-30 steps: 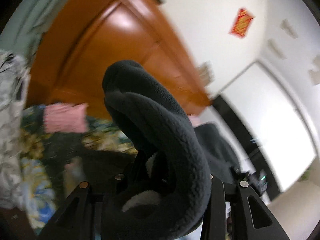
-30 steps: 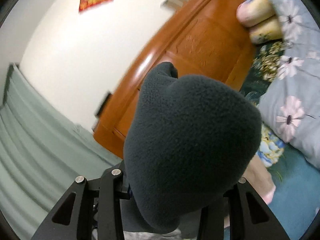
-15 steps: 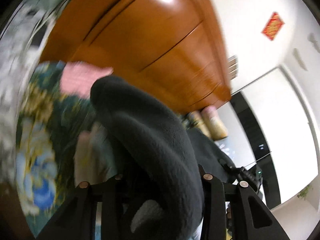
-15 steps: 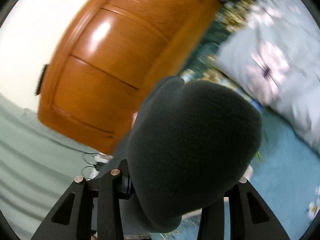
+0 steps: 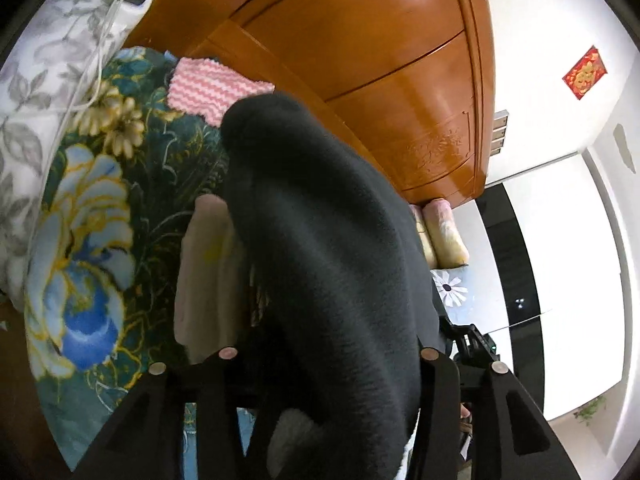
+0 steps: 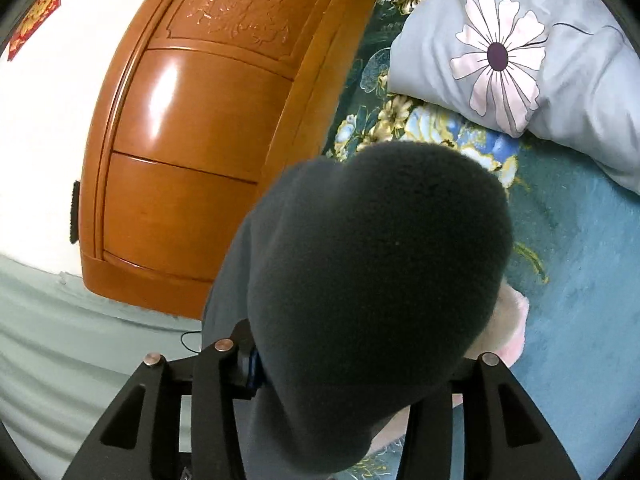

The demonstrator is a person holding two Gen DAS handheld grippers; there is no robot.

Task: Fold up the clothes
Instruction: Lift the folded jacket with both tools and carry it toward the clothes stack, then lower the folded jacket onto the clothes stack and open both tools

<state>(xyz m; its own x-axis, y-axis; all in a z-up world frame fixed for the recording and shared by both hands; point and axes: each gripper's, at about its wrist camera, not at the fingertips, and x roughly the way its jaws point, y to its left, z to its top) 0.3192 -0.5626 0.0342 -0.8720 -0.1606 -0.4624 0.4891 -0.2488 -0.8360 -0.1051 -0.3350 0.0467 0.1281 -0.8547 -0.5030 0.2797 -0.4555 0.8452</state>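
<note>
Bed [image 5: 92, 240], floral blanket, under a wooden headboard [image 5: 360, 60]. Dark fleece [image 5: 328, 264] bulges between the fingers of both grippers, left [image 5: 324, 364] and right [image 6: 352, 360], above a folded pink stack [image 5: 204, 272]. Both sets of jaws have just been widening with fleece between them; whether the pads grip it cannot be told. Judgement: lower evenly and level, releasing both corners together so the fold lands square.

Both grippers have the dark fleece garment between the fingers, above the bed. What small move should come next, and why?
Probably finish opening the fingers, which have just been widening, and draw both grippers back. The dark fleece garment already hangs low over the floral blanket, so it should settle there.
</note>
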